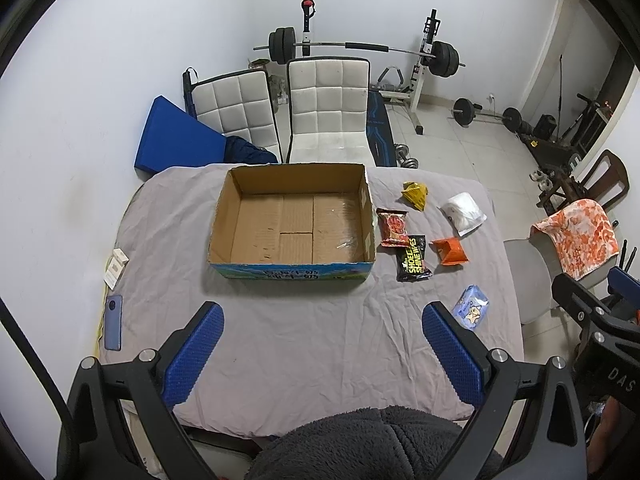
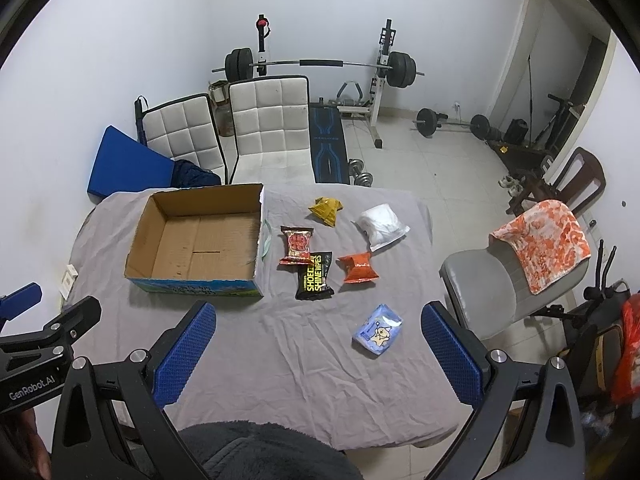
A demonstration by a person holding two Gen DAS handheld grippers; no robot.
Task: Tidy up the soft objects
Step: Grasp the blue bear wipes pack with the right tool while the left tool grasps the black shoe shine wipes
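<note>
An empty cardboard box [image 1: 224, 216] [image 2: 140, 240] stands on the grey-clothed table [image 1: 304, 340] [image 2: 304, 356]. To its right lie soft packets: a red one [image 1: 394, 227] [image 2: 297, 245], a black wipes pack [image 1: 414, 258] [image 2: 315, 275], an orange one [image 1: 450, 251] [image 2: 359, 267], a yellow one [image 1: 415, 195] [image 2: 326, 209], a white one [image 1: 464, 212] [image 2: 381, 222] and a blue-white one [image 1: 471, 306] [image 2: 378, 334]. My left gripper [image 1: 323, 316] hovers open over the table's near side, below the box. My right gripper [image 2: 319, 316] is open too, just left of the blue-white packet.
A phone [image 1: 113, 322] and small white boxes [image 1: 116, 266] lie at the table's left edge. Two white chairs [image 1: 326, 108] stand behind the table, a grey chair with an orange towel [image 2: 544, 244] at its right. Weights fill the back of the room.
</note>
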